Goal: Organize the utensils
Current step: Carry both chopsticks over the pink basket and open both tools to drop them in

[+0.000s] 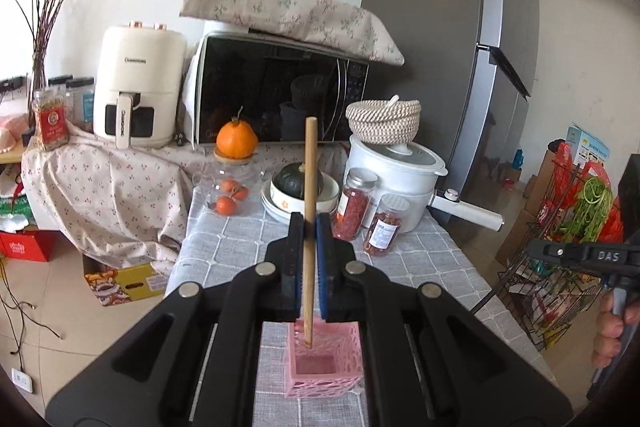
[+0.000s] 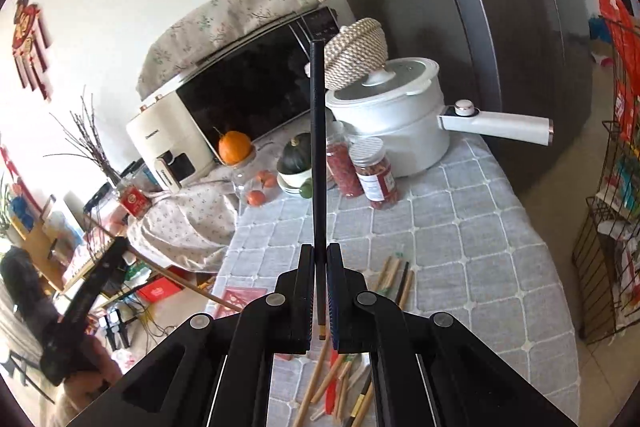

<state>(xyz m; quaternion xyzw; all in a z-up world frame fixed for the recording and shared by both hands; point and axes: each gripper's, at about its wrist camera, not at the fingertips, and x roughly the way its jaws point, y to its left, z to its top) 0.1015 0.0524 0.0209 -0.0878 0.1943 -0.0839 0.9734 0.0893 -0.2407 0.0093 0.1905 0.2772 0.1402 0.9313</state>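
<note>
My left gripper (image 1: pixel 310 227) is shut on a light wooden chopstick (image 1: pixel 310 167) that stands upright between the blue pads. Its lower tip hangs at the mouth of a pink lattice basket (image 1: pixel 352 383) on the grey checked tablecloth (image 1: pixel 240 247). My right gripper (image 2: pixel 319 255) is shut on a black chopstick (image 2: pixel 318 147) that points up and away, lifted above the table. Several loose chopsticks (image 2: pixel 394 279) lie on the cloth under and beside it. In the right wrist view the left gripper (image 2: pixel 92 291) shows at the left edge, its wooden chopstick (image 2: pixel 184 281) slanting toward the table.
At the back of the table stand a white pot (image 2: pixel 392 131) with a long handle, two jars of red dried fruit (image 1: pixel 354 205), stacked bowls (image 1: pixel 276 205) holding a dark squash, and oranges (image 1: pixel 226 205). Behind are a microwave (image 1: pixel 276 95), an air fryer (image 1: pixel 136 87) and the fridge (image 1: pixel 432 47). A wire rack (image 2: pixel 604 227) stands right.
</note>
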